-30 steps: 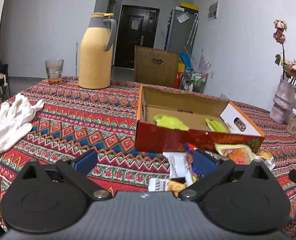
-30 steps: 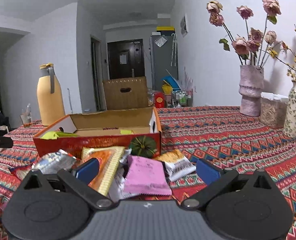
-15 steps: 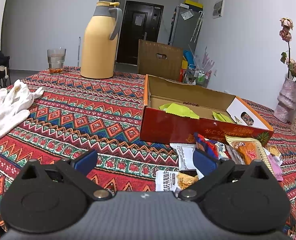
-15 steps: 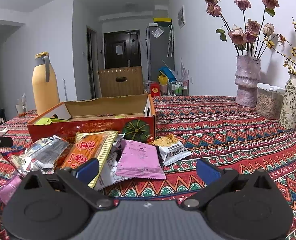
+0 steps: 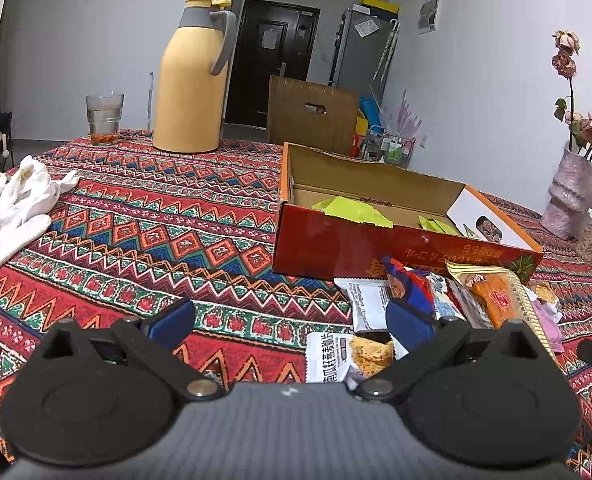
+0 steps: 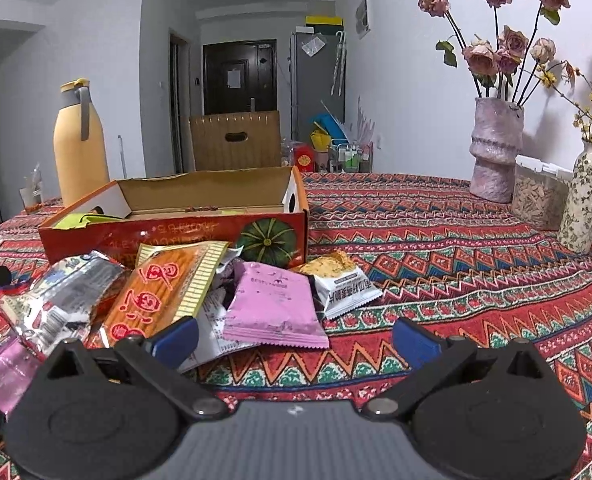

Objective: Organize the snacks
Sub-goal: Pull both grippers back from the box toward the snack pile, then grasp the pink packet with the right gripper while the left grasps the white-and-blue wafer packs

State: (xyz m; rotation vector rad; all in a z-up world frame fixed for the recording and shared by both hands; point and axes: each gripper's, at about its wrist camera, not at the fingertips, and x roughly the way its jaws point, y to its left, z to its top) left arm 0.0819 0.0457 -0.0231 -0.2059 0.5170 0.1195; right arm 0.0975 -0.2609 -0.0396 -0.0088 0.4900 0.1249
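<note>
An open red cardboard box (image 5: pixel 336 244) (image 6: pixel 175 236) stands on the patterned table and holds green packets (image 5: pixel 356 210). A heap of snack packets lies in front of it: an orange packet (image 6: pixel 163 292) (image 5: pixel 496 300), a pink packet (image 6: pixel 271 304), a silver packet (image 6: pixel 63 296), a white cracker packet (image 6: pixel 344 284) and another white cracker packet (image 5: pixel 344 354). My left gripper (image 5: pixel 291 322) is open and empty, left of the heap. My right gripper (image 6: pixel 296 336) is open and empty, just in front of the pink packet.
A yellow thermos jug (image 5: pixel 191 80) and a glass (image 5: pixel 103 118) stand at the far side. White gloves (image 5: pixel 11 208) lie at the left. Two vases with flowers (image 6: pixel 494 148) (image 6: pixel 582 200) and a clear jar (image 6: pixel 538 196) stand at the right.
Both grippers have pulled back and risen a little from the box, so the snack heap shows more fully. Both stay open and empty.
</note>
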